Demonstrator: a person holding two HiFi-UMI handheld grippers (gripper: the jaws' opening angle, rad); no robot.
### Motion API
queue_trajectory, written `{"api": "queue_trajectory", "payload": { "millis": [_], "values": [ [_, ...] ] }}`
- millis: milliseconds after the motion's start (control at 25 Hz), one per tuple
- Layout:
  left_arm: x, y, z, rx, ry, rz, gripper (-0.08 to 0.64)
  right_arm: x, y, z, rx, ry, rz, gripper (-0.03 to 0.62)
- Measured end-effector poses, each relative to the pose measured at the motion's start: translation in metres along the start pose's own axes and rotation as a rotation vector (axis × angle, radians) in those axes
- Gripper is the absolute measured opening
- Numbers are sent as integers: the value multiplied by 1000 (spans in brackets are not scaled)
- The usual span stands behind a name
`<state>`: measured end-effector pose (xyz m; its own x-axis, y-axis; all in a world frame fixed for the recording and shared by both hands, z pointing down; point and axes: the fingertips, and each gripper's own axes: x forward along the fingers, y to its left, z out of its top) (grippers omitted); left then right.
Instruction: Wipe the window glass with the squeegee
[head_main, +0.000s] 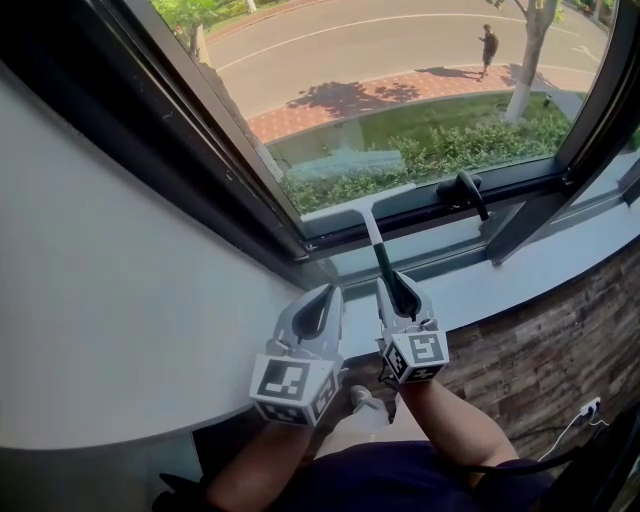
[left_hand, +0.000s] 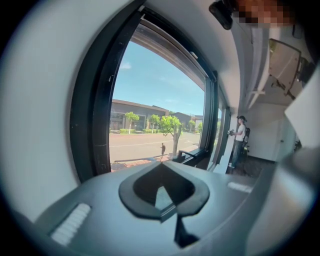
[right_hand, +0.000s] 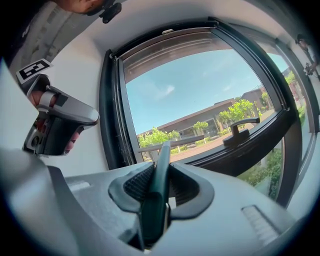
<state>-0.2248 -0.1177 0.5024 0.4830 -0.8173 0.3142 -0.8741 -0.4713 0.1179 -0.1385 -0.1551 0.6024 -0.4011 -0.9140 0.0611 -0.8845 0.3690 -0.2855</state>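
The squeegee has a white blade (head_main: 350, 203) and a dark green handle (head_main: 381, 258). Its blade rests low on the window glass (head_main: 400, 80), just above the bottom frame. My right gripper (head_main: 398, 290) is shut on the handle, which runs up between the pads in the right gripper view (right_hand: 159, 185) to the blade (right_hand: 170, 143). My left gripper (head_main: 318, 305) hovers just left of the right one, over the sill, shut and empty. In the left gripper view its pads (left_hand: 162, 192) meet with nothing between them, facing the glass (left_hand: 150, 115).
A black window handle (head_main: 468, 188) sticks out of the lower frame to the right of the squeegee. A pale sill (head_main: 520, 270) runs below, with brick cladding (head_main: 560, 350) under it. A white wall (head_main: 120, 300) borders the left. A person (left_hand: 240, 140) stands farther along the room.
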Motion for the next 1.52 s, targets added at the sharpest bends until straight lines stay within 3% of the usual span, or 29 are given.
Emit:
{"api": "queue_trajectory", "payload": {
  "millis": [320, 640, 800, 1000, 1320, 1520],
  "values": [
    [5, -19, 6, -7, -8, -47, -9, -15, -18, -23, 46, 90, -19, 101],
    [-5, -13, 24, 7, -36, -69, -9, -31, -55, 11, -95, 105, 35, 101],
    [-1, -13, 33, 32, -80, -78, -9, -53, -84, 52, -195, 55, 37, 101],
    [16, -21, 38, 39, -115, -104, -9, -70, -123, 95, -222, -26, -23, 101],
    [34, -13, 36, 66, -155, -101, -9, -101, -161, 122, -298, -91, -110, 101],
    [41, 3, 21, 60, -123, -33, -9, -108, -187, 131, -256, -124, -151, 101]
  ]
}}
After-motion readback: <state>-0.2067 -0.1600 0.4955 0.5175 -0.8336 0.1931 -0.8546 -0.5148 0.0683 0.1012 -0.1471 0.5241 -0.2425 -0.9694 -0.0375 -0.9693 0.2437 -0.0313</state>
